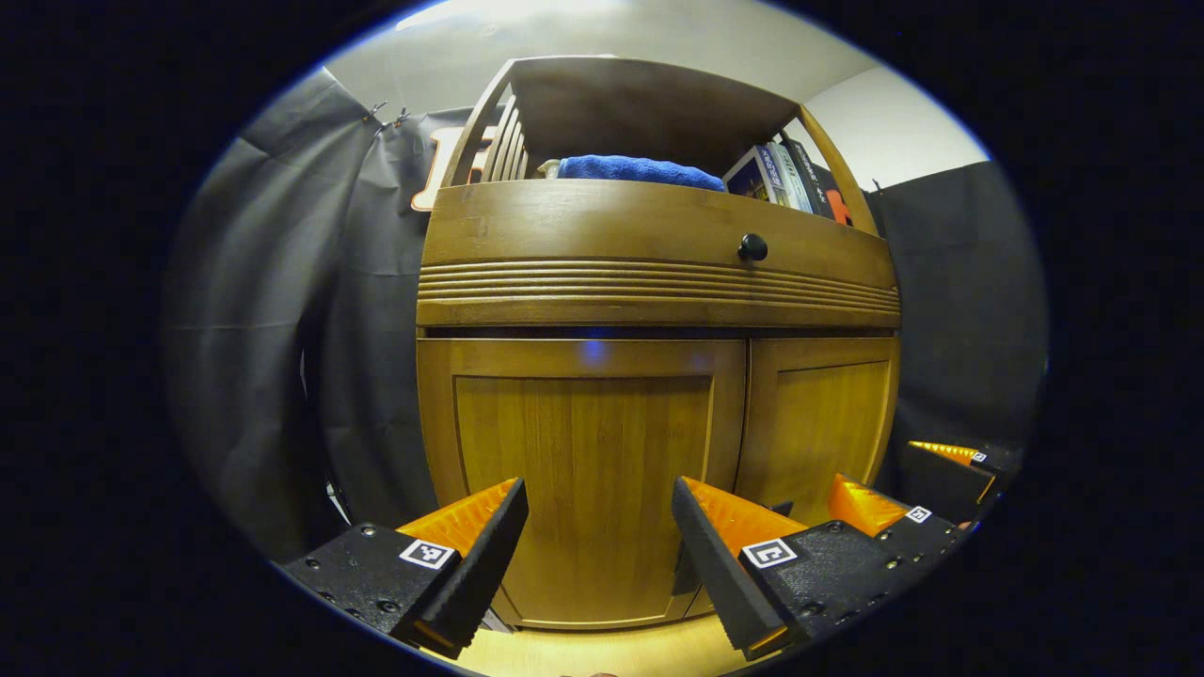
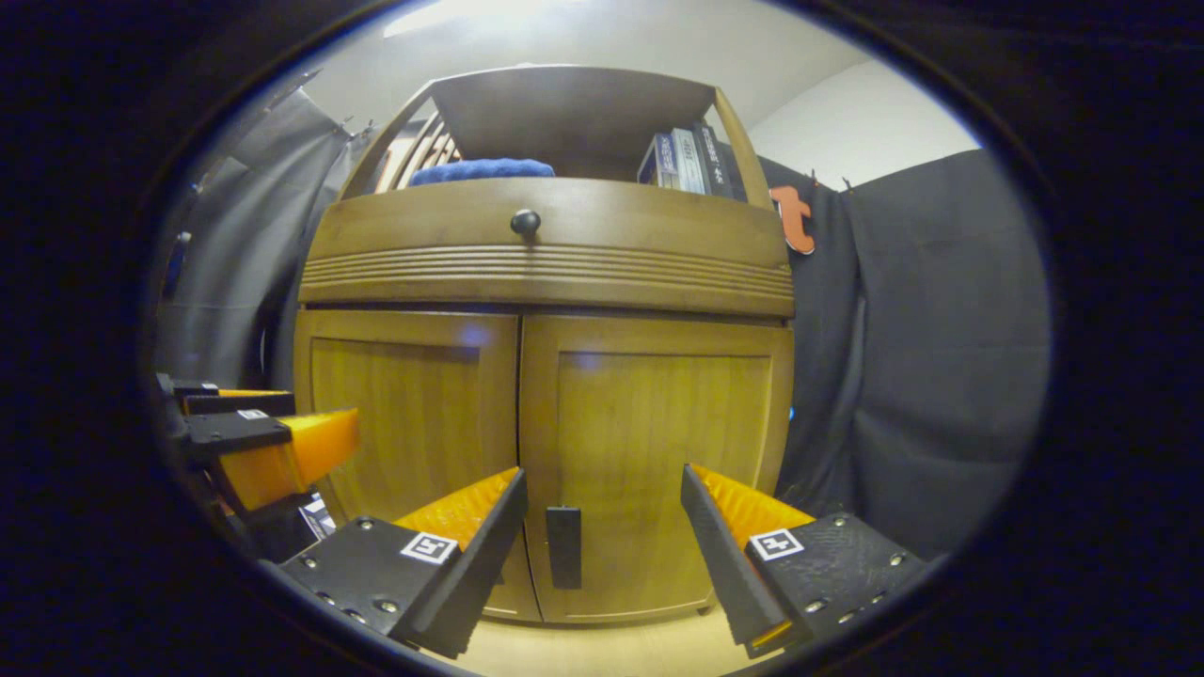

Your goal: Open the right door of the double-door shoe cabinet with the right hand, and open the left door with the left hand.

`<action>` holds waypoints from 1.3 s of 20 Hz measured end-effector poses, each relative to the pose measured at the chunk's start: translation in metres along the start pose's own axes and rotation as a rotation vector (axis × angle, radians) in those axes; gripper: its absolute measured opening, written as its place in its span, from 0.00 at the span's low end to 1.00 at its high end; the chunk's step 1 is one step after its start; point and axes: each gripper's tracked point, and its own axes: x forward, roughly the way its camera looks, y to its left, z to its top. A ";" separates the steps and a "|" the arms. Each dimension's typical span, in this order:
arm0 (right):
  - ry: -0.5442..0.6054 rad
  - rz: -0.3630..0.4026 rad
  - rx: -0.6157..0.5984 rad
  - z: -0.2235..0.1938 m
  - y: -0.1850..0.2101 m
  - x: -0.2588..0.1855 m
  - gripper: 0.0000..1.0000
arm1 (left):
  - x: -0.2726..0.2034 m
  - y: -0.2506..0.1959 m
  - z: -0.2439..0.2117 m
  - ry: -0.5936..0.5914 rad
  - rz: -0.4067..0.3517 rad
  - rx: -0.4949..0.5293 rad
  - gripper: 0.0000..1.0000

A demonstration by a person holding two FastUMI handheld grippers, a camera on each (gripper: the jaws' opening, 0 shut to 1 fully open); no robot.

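Left gripper [image 1: 599,522] held with fingers apart, nothing between them, aimed at the left door [image 1: 583,470] of the shoe cabinet [image 1: 658,291], short of touching. Door shut. Just right of it, the right door [image 1: 814,423], shut too. Farther right and low, the right gripper [image 1: 908,494], seen from the side.

From the right gripper view: left gripper [image 2: 282,447] far left, beside the left door [image 2: 409,414]. Right gripper [image 2: 602,517] spread wide, empty, facing the right door [image 2: 658,451]; dark handle [image 2: 563,547] low on that door, straight ahead between the fingers, not gripped. Above both doors, a drawer front with a round knob [image 2: 525,223]; higher, an open shelf with a blue towel [image 2: 482,170] left and books [image 2: 687,160] right.
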 end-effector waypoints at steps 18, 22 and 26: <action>0.259 0.082 0.028 -0.103 0.037 0.056 0.17 | -0.003 0.064 -0.021 0.045 0.151 0.026 0.95; 0.246 0.112 0.035 -0.103 0.023 0.025 0.17 | -0.003 0.046 -0.025 0.046 0.113 0.020 0.92; 0.240 0.109 0.024 -0.099 -0.003 -0.014 0.17 | -0.001 0.021 -0.029 0.050 0.065 0.023 0.95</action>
